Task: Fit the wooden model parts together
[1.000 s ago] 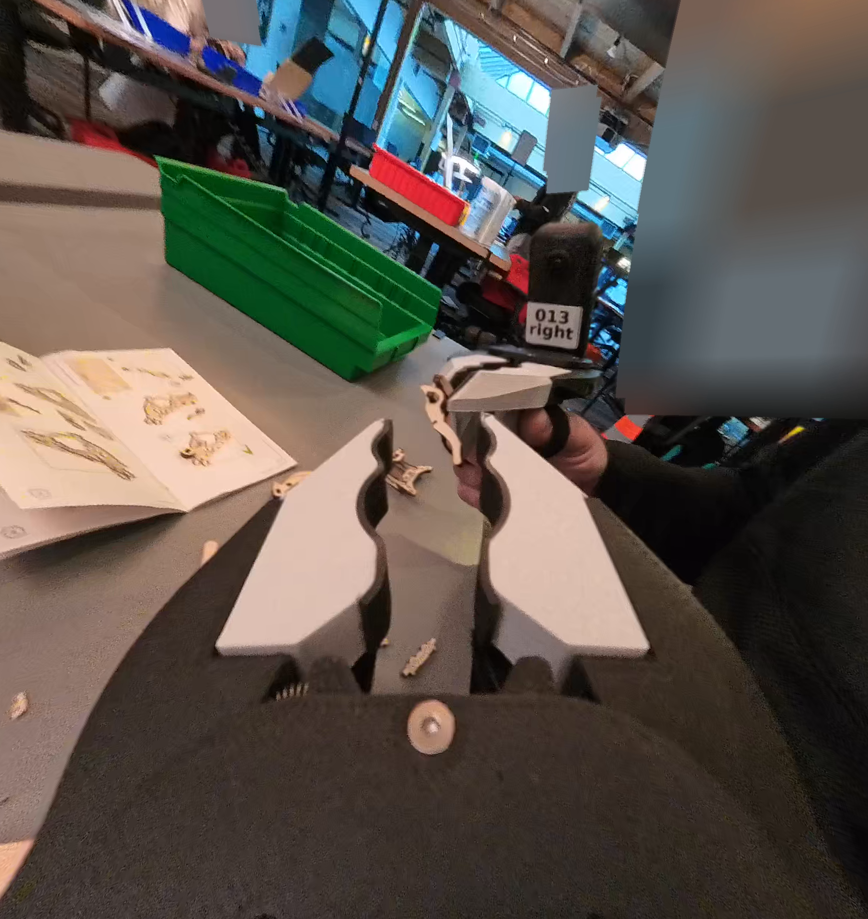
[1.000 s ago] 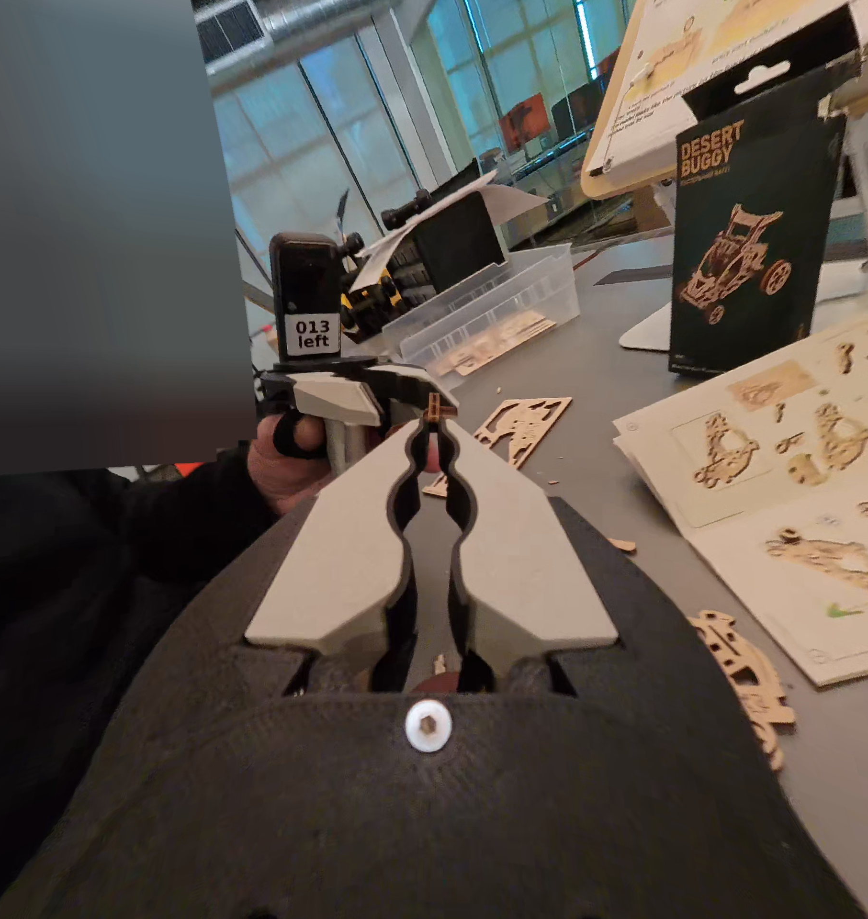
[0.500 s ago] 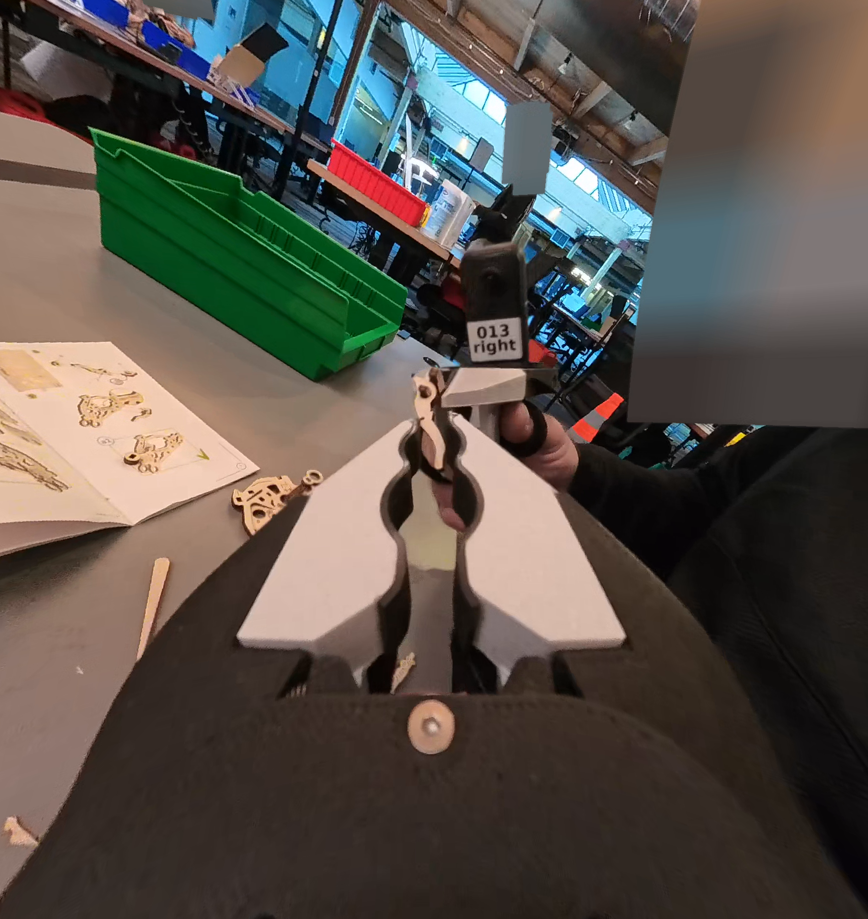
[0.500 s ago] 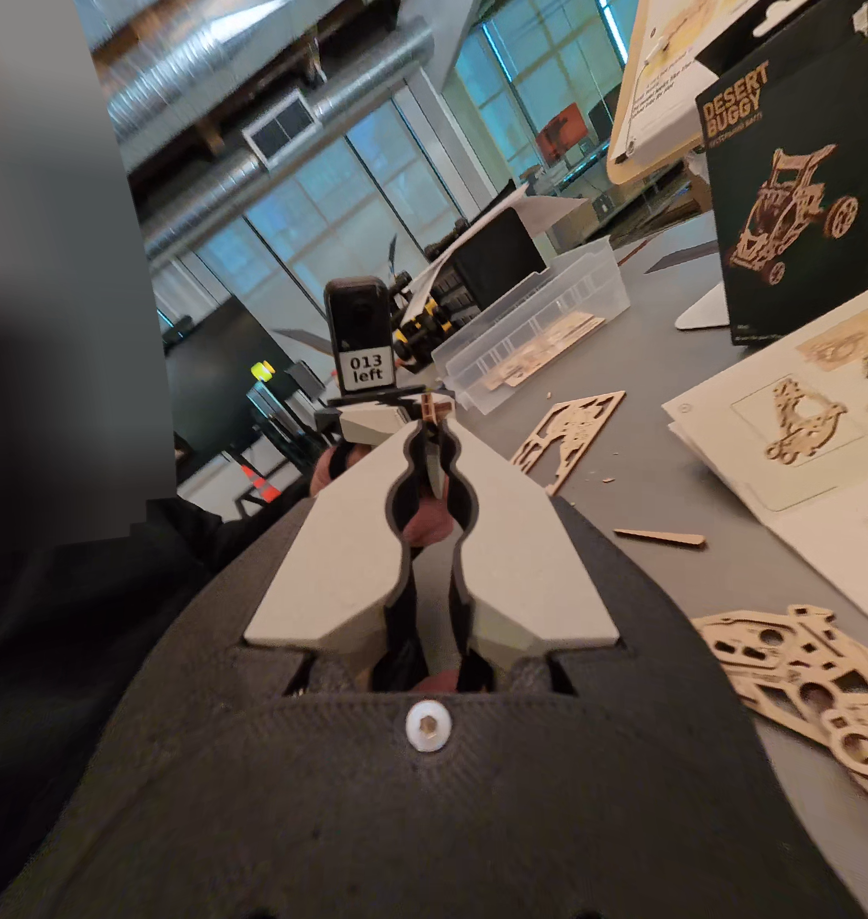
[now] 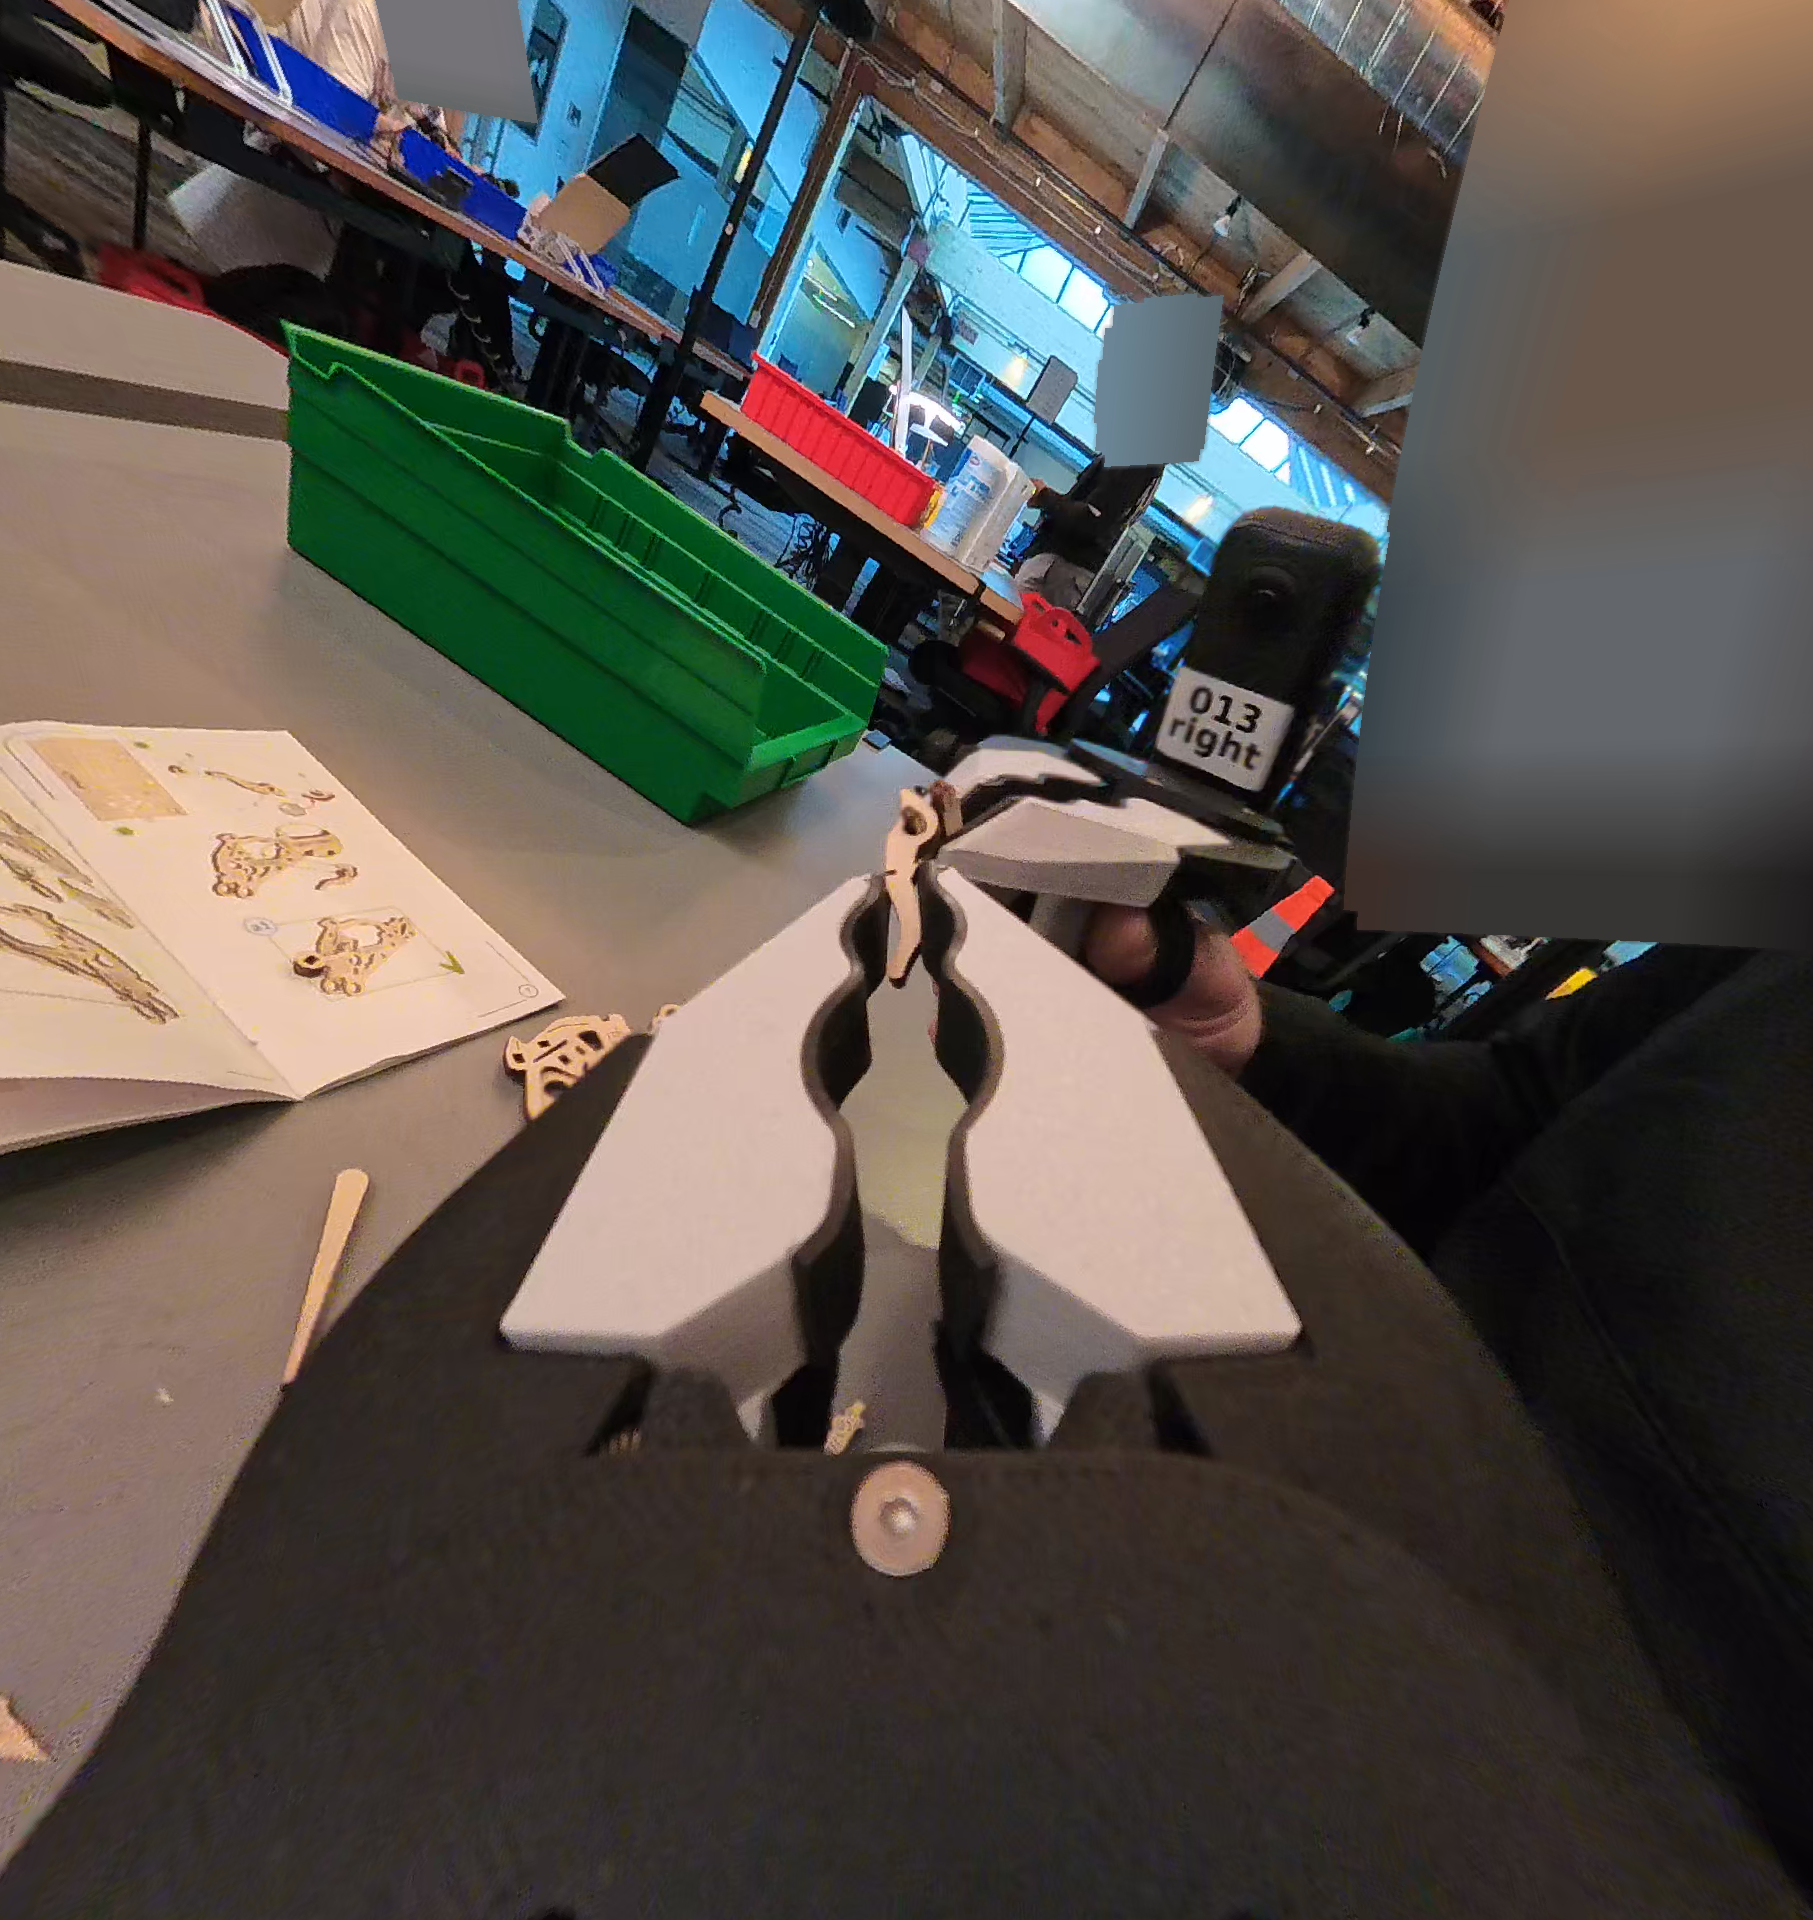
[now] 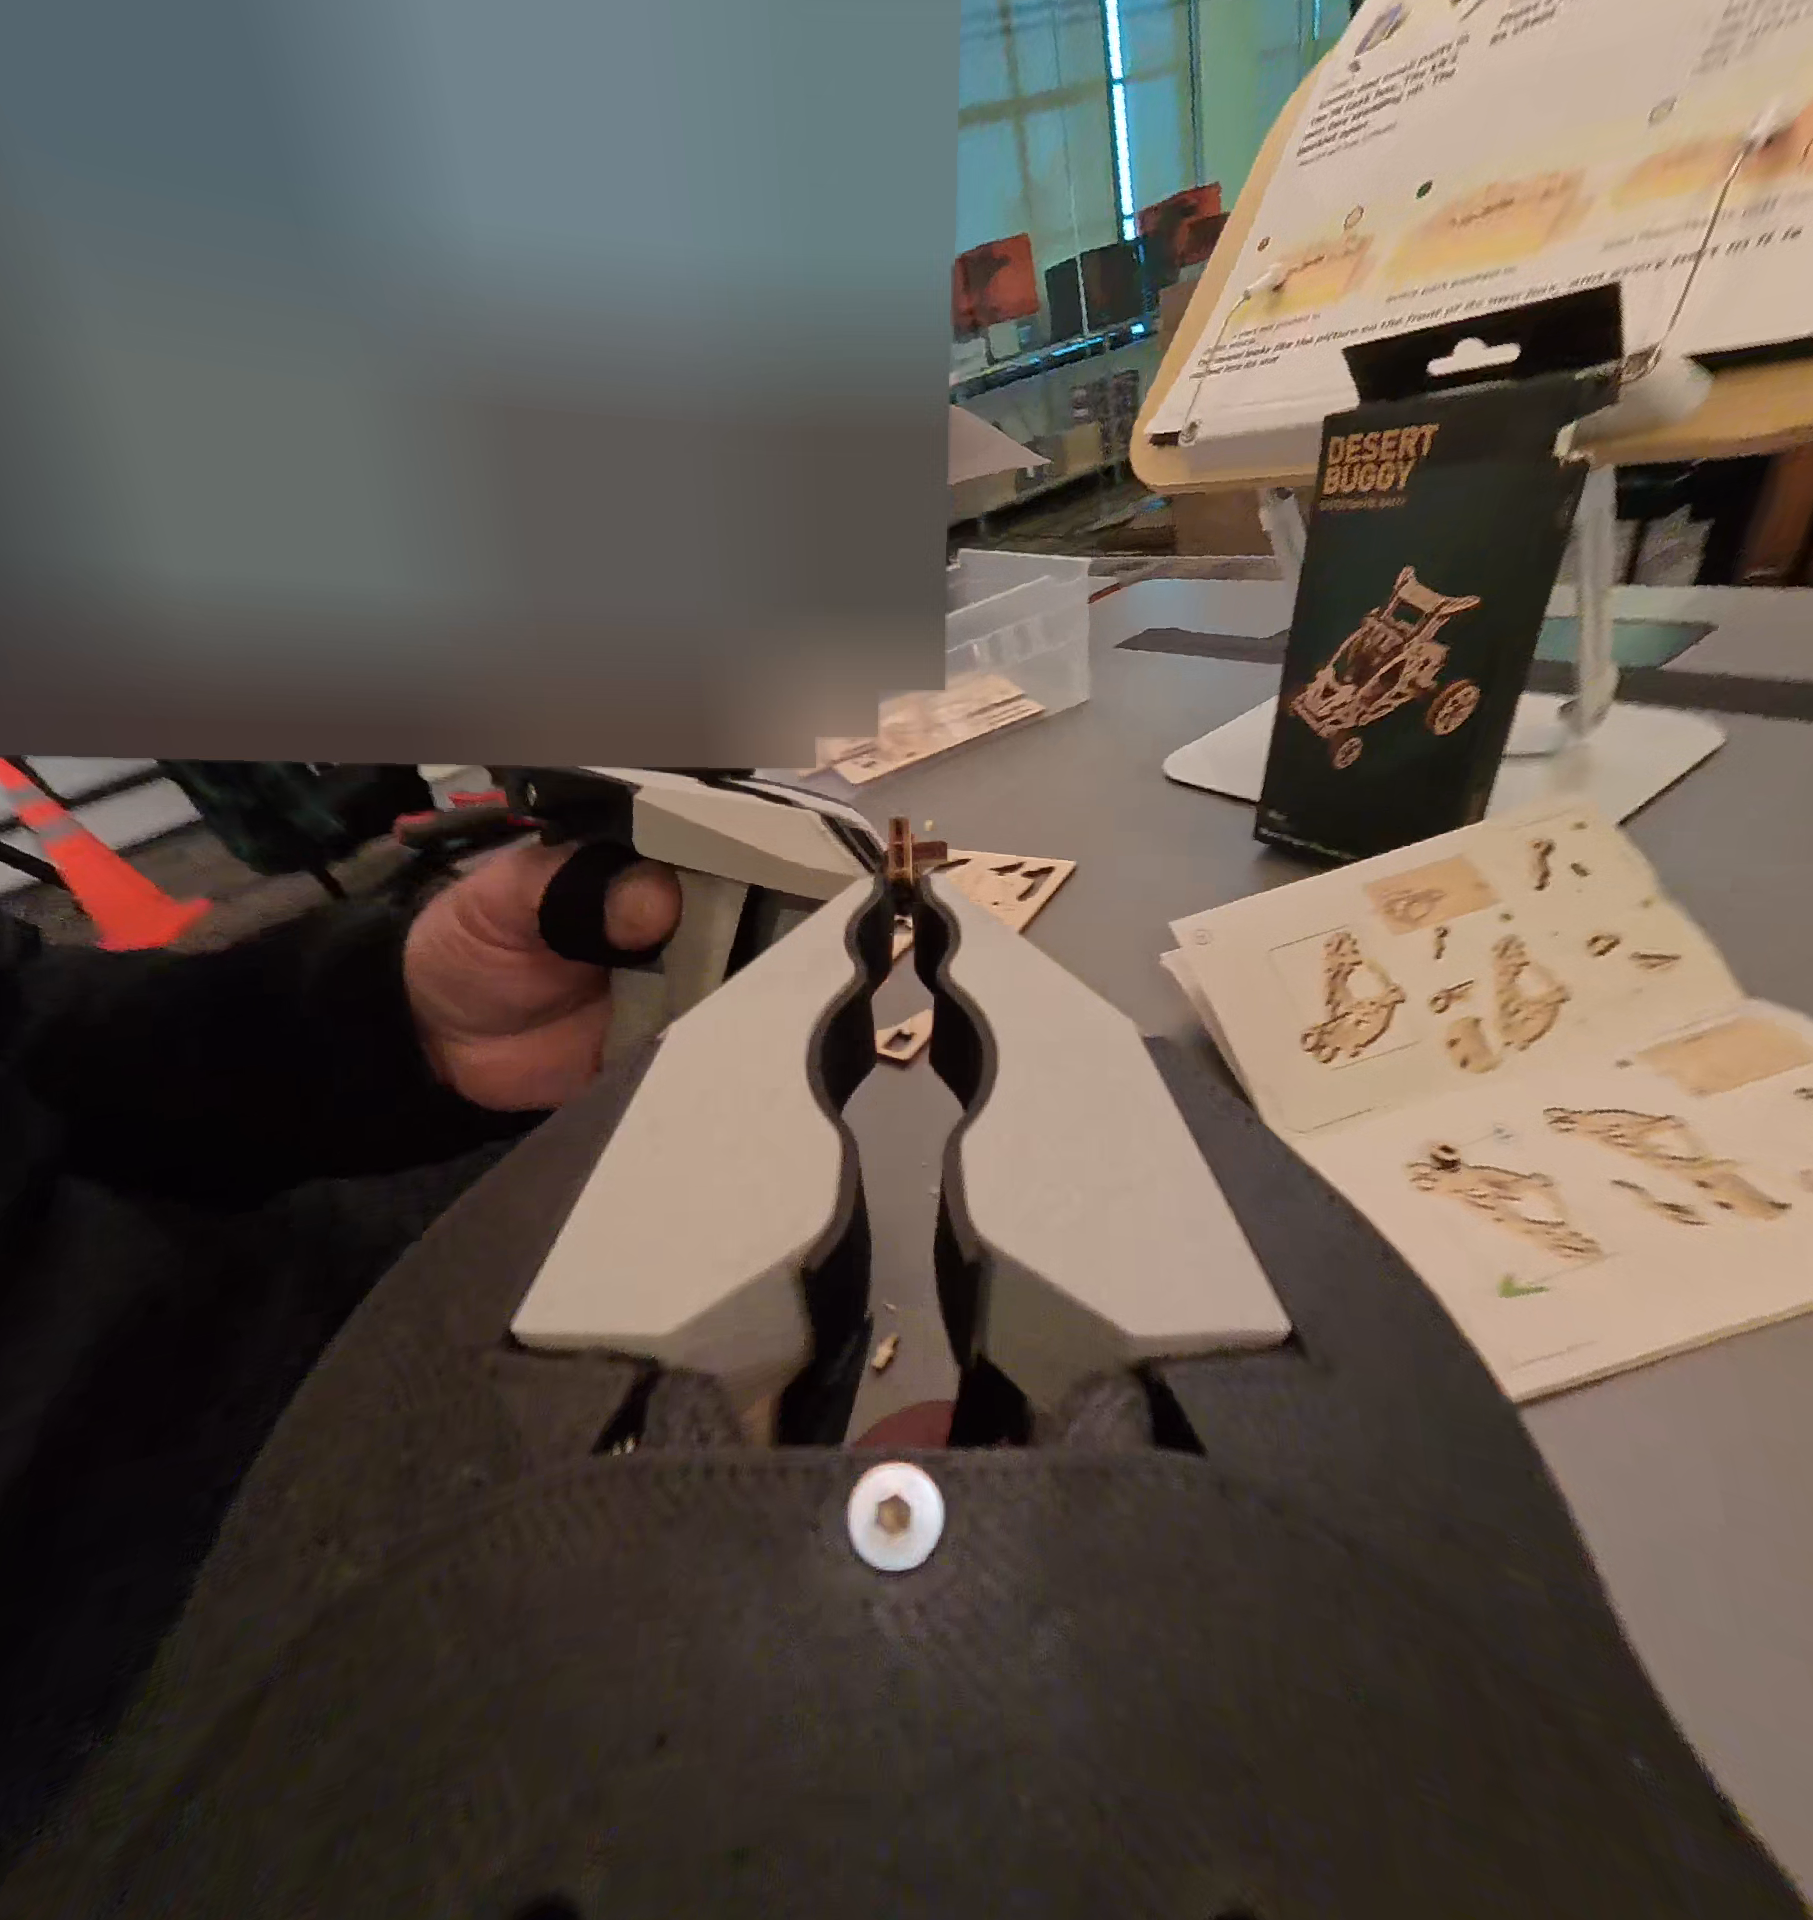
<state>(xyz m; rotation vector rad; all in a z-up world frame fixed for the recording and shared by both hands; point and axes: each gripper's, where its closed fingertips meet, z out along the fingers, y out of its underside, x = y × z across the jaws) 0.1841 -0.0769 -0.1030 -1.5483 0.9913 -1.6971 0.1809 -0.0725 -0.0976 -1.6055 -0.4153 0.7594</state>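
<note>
Left wrist view: the left gripper point(image 5: 904, 914) is closed at its tips on a thin pale wooden part point(image 5: 903, 914). The part stands roughly upright, its long axis running up and down between the pads, its top poking out above them. The right gripper point(image 5: 941, 821) reaches in from the right, tips closed on a small brown piece point(image 5: 949, 802) right at the part's top end — the two grippers meet nose to nose above a grey table point(image 5: 154, 582). A booklet point(image 5: 206, 894) and green bin point(image 5: 569, 582) lie to the left.

Right wrist view: the right gripper point(image 6: 903, 883) pinches the piece point(image 6: 907, 854), a small cross shape. The left gripper point(image 6: 860, 842) enters from the left, touching the same spot. The joint looks to sit straight ahead of both tips — equally near each.
</note>
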